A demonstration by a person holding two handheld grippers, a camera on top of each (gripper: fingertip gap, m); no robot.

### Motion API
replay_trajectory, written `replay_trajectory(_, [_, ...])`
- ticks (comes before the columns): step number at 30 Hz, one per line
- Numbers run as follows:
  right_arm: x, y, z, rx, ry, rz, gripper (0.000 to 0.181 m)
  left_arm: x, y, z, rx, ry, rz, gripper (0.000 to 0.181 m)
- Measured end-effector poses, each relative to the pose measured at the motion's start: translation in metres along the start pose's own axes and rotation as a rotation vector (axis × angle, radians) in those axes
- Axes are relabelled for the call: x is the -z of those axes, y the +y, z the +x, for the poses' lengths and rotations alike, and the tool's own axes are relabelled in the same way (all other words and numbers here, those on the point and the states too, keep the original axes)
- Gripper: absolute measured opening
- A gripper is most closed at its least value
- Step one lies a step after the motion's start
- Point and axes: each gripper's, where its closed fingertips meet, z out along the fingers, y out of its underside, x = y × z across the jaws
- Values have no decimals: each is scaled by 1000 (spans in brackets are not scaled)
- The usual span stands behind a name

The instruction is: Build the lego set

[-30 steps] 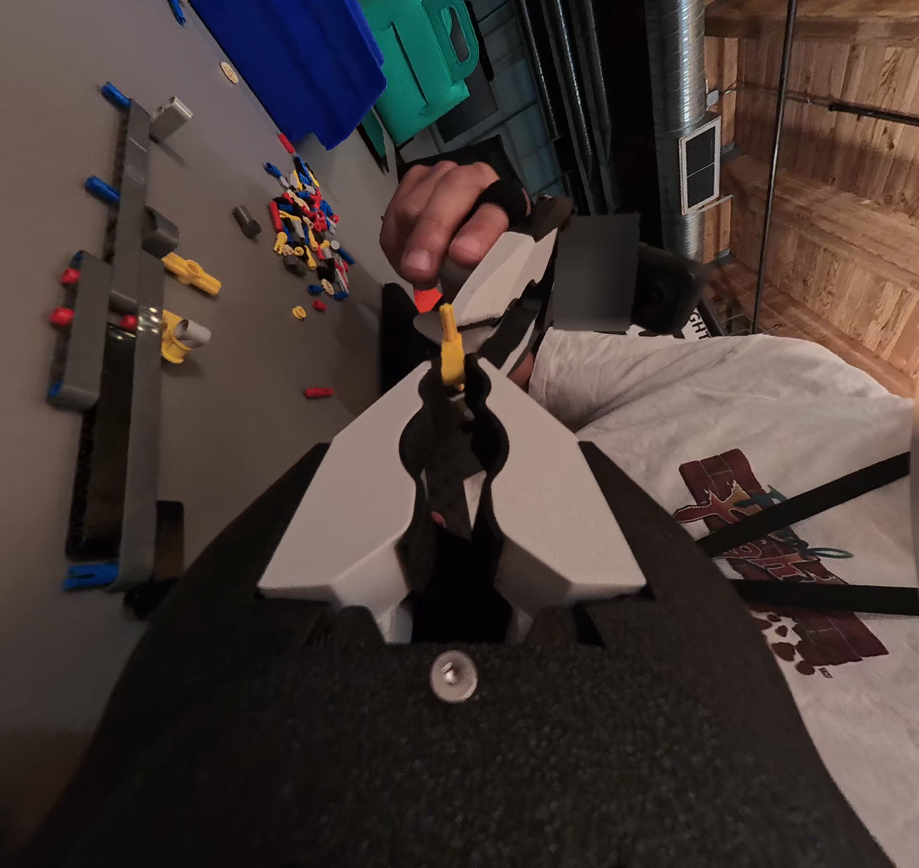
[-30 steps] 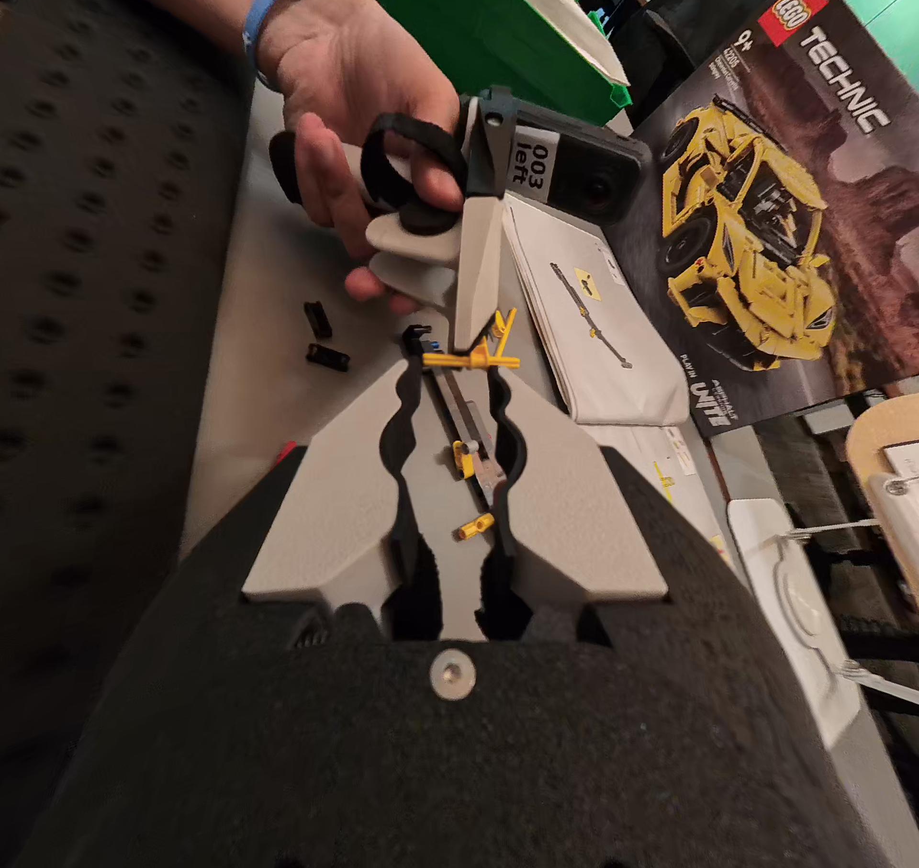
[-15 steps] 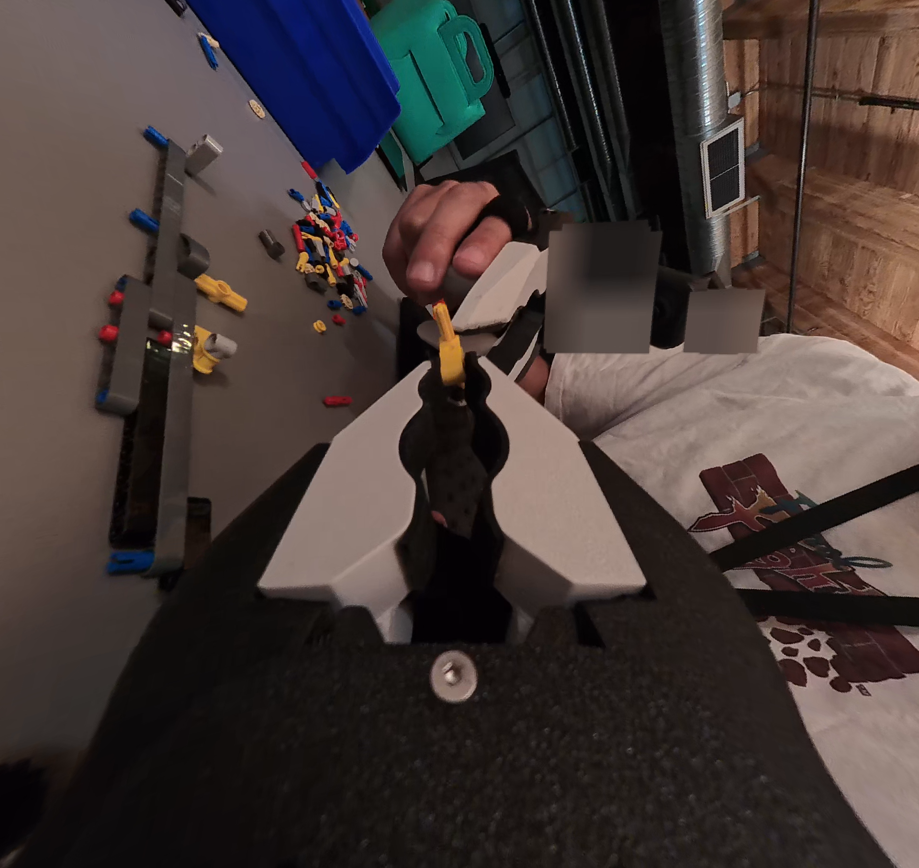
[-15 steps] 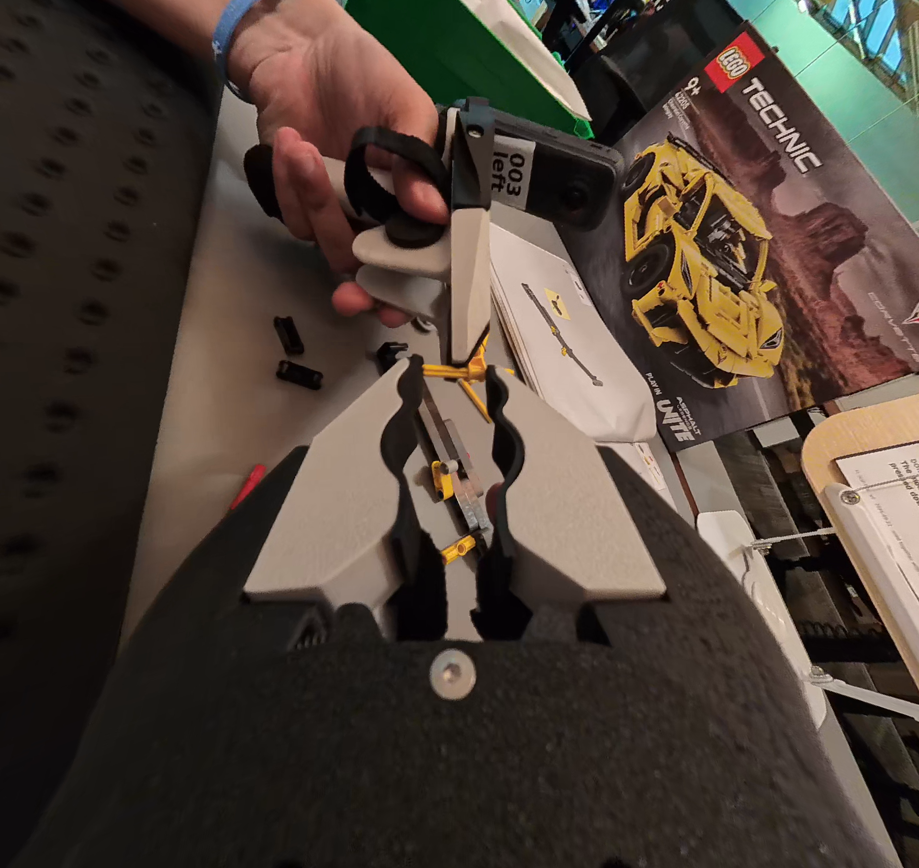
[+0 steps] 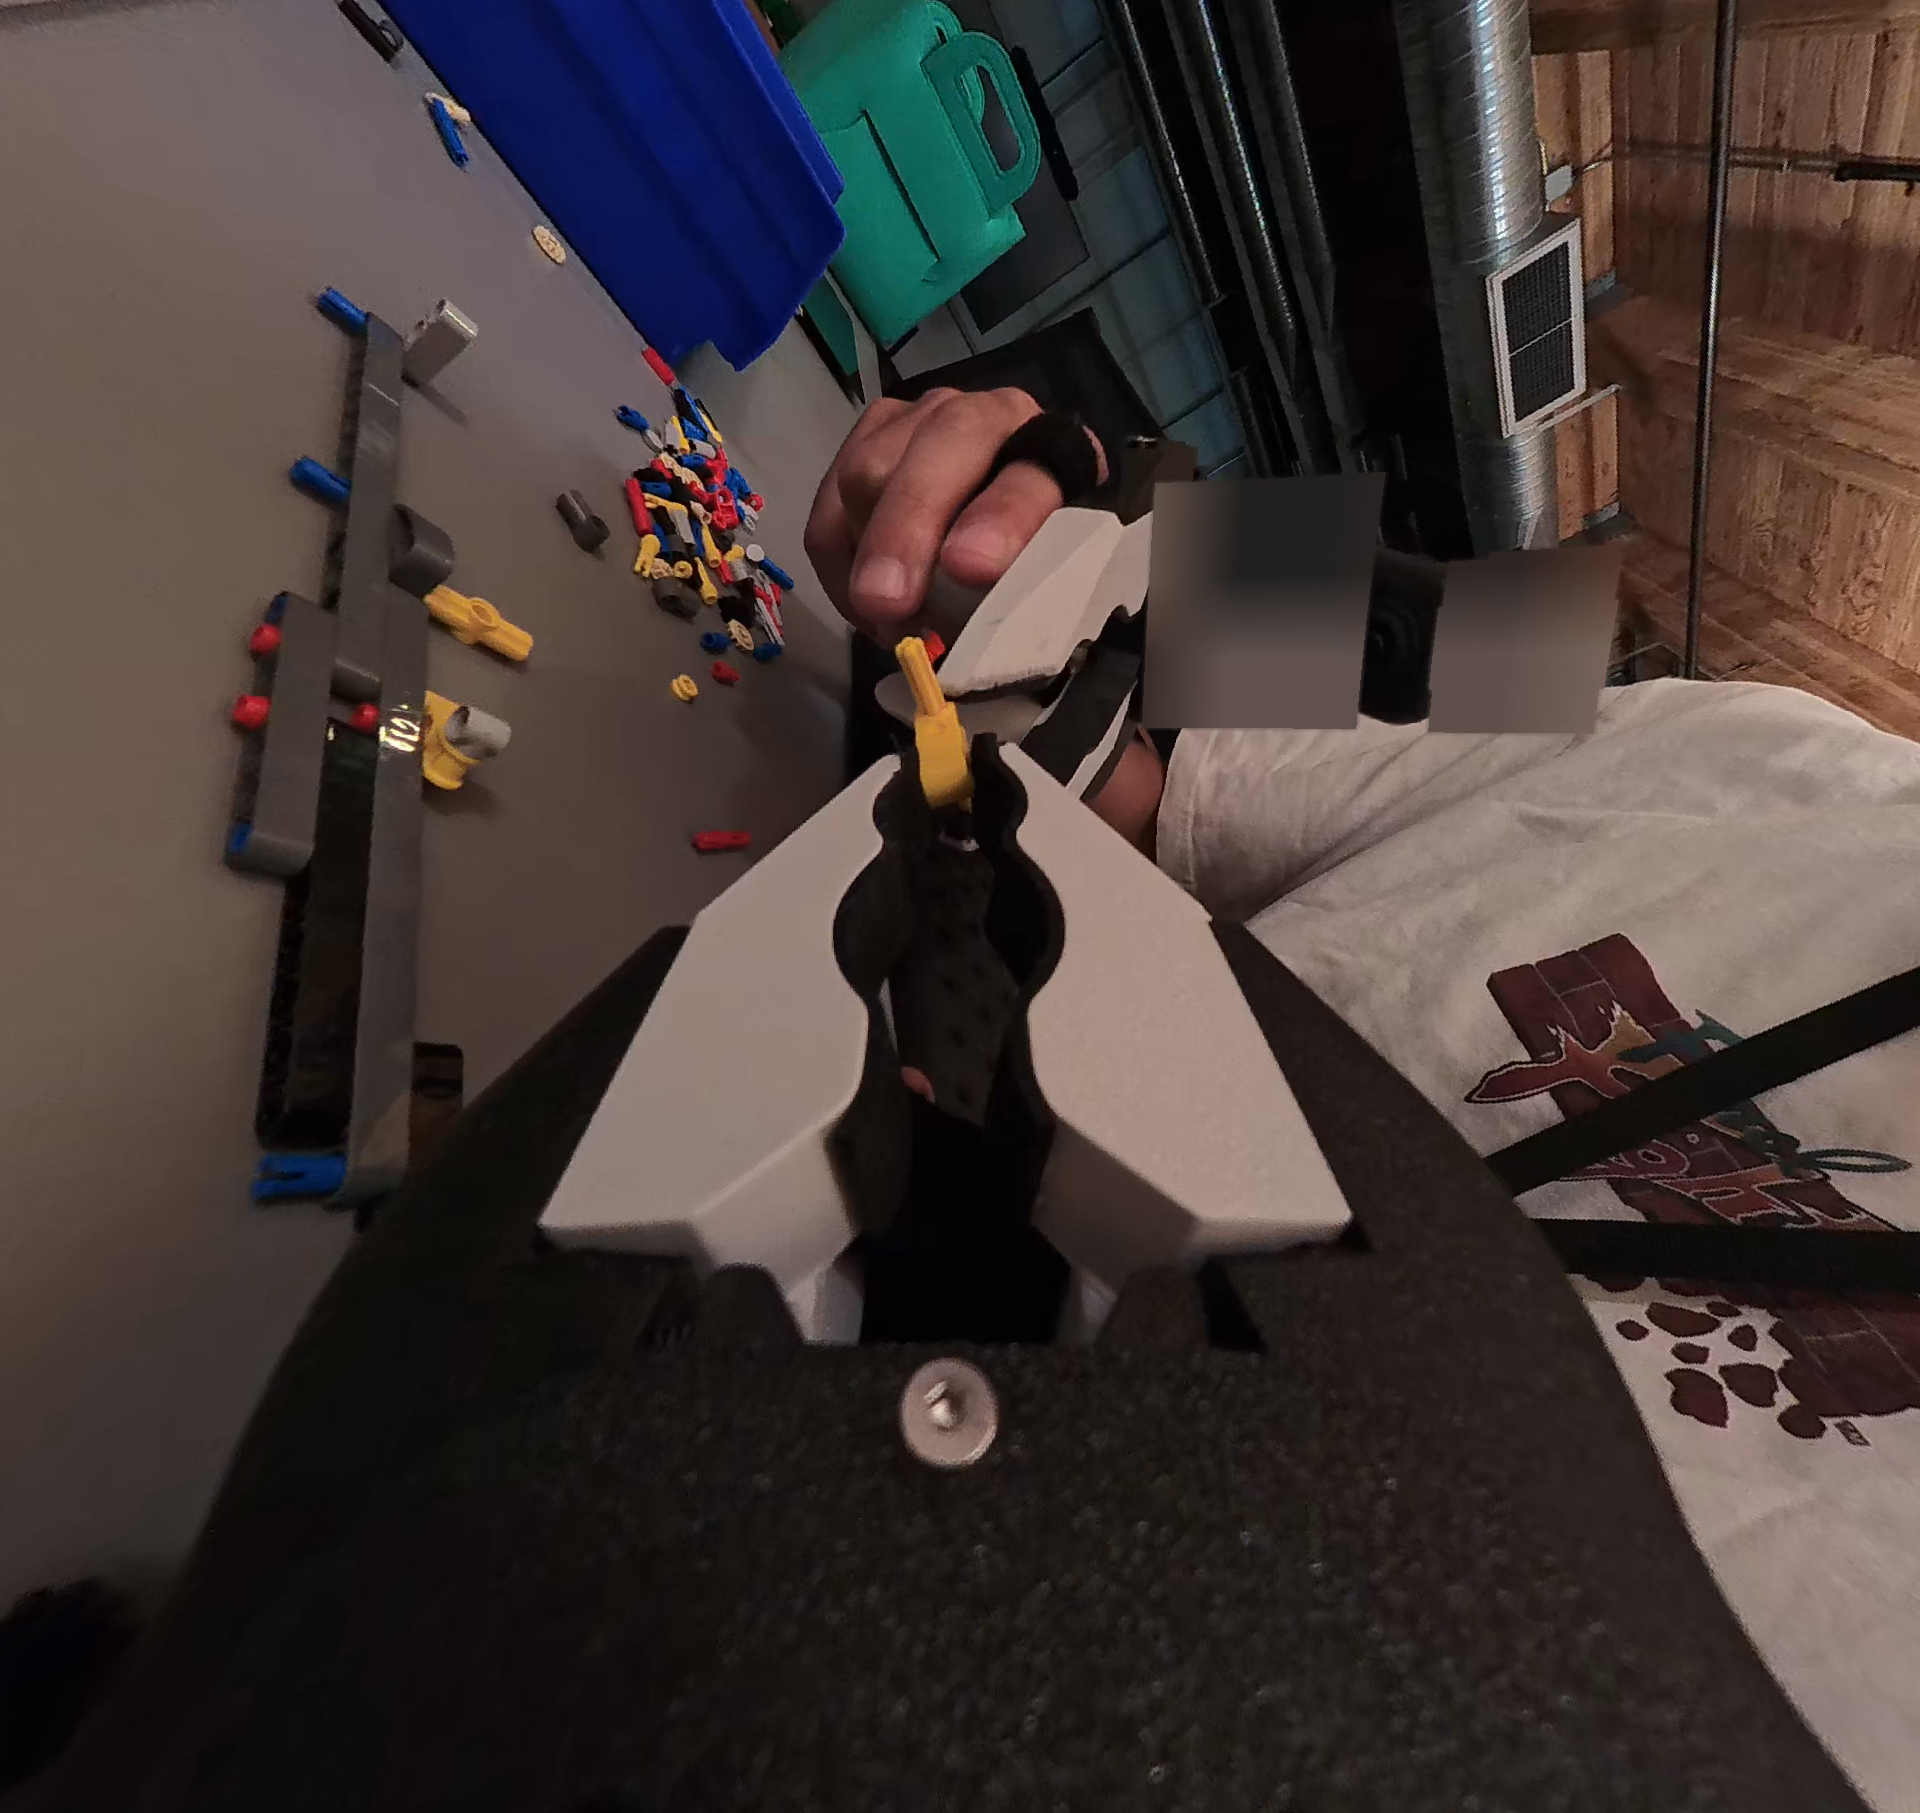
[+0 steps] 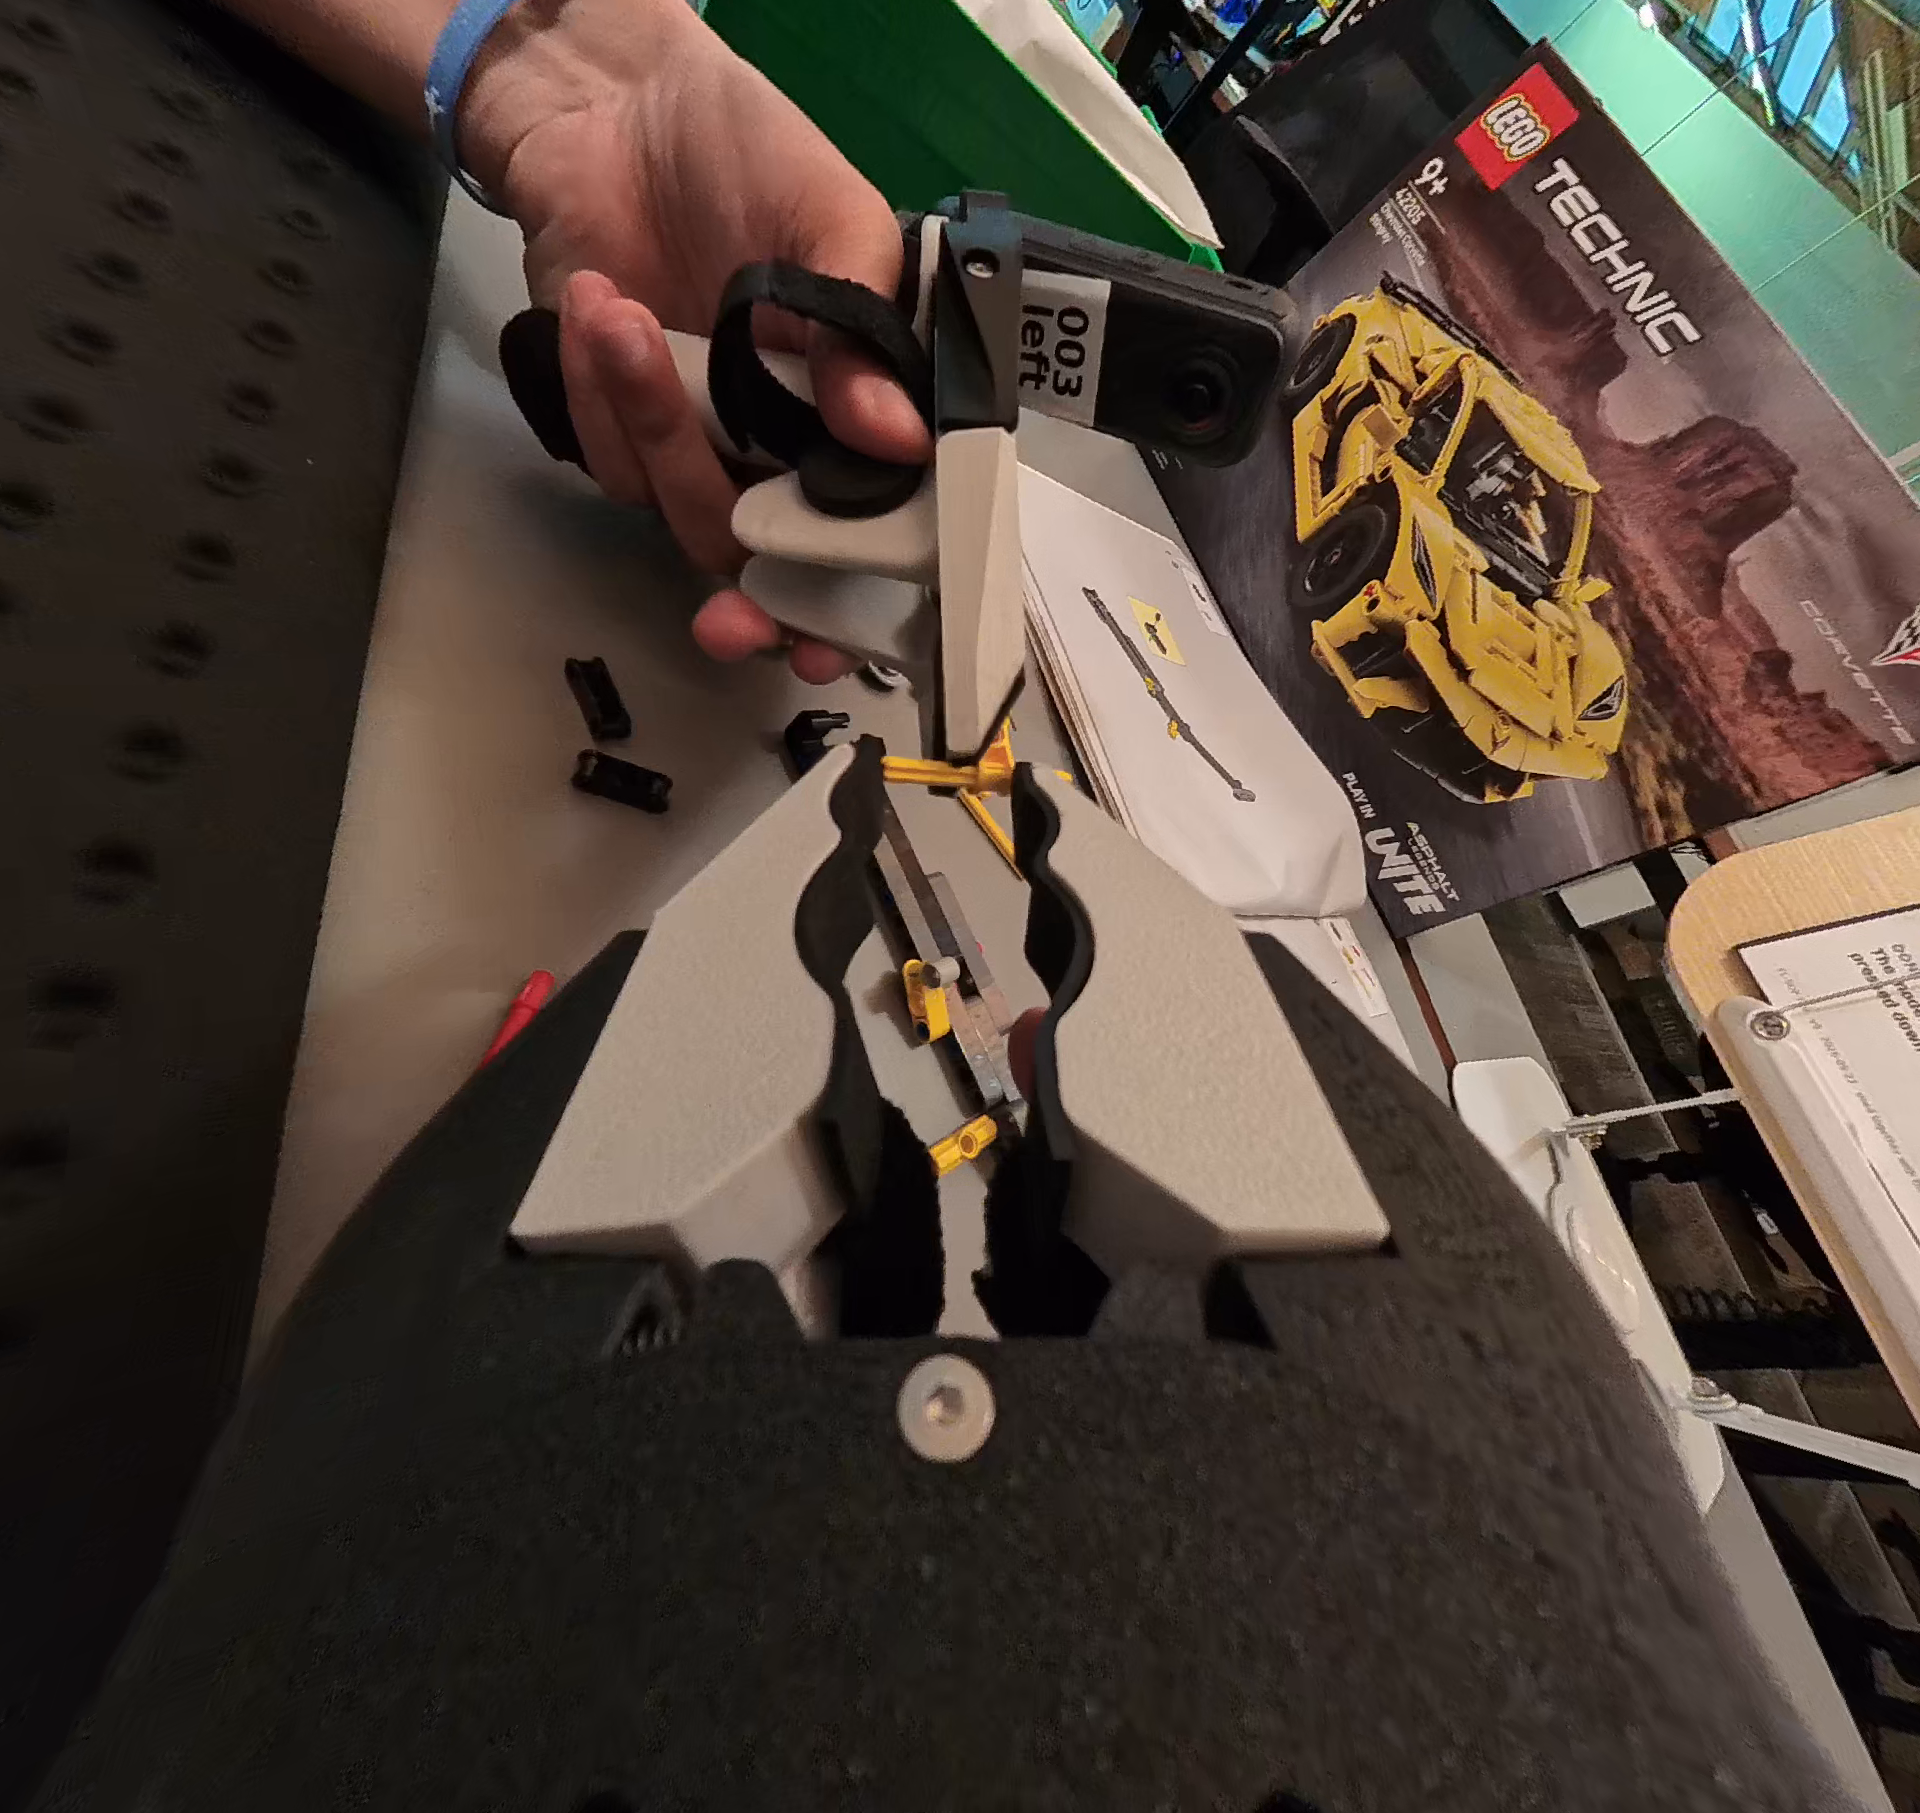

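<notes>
Left wrist view, left tool (image 5: 943, 776): a yellow connector with axle (image 5: 932, 724) is pinched at the tips, fingers nearly together.
Left wrist view, right tool (image 5: 977, 677): seen beyond, tips brought right against the yellow axle's far end; a small red piece (image 5: 932, 643) is glimpsed there, its holder unclear.
Left wrist view, table (image 5: 156, 413): a long grey beam frame (image 5: 353, 755) with blue and red pins is laid flat, yellow connectors beside it; a loose pile of small parts (image 5: 701, 537) lies near the blue bin (image 5: 623, 101).
Right wrist view, right tool (image 6: 940, 776): fingers are held narrowly apart around a thin yellow axle (image 6: 930, 776); whether it is truly gripped cannot be told.
Right wrist view, left tool (image 6: 971, 724): it is seen coming down from above onto the yellow part.
Right wrist view, table: instruction booklet (image 6: 1164, 714) open, set box (image 6: 1558, 516) behind, two black pins (image 6: 608, 735) lying loose.
Progress: judged early; only a chassis beam is assembled, a small sub-assembly is being joined, most parts are unused.
</notes>
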Motion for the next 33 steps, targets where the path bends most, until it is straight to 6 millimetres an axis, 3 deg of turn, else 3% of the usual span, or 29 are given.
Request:
replay_trajectory(23, [-6, 6, 1, -14, 10, -25, 23, 1, -1, -8, -11, -50, 4, 6])
replay_trajectory(25, [-4, 1, 1, -74, 20, 18, 24, 2, -1, -5, -35, -48, -25, 6])
replay_trajectory(29, [17, -7, -2, -395, -126, 90, 37, 5, 13, -7, -193, -138, -224, 5])
replay_trajectory(32, [25, 4, 19, -667, -113, 101, 37, 11, 14, -9, -269, -201, -356, 6])
replay_trajectory(33, [26, 1, 15, -737, -172, 123, 33, 11, 15, -2, -285, -179, -396, 6])
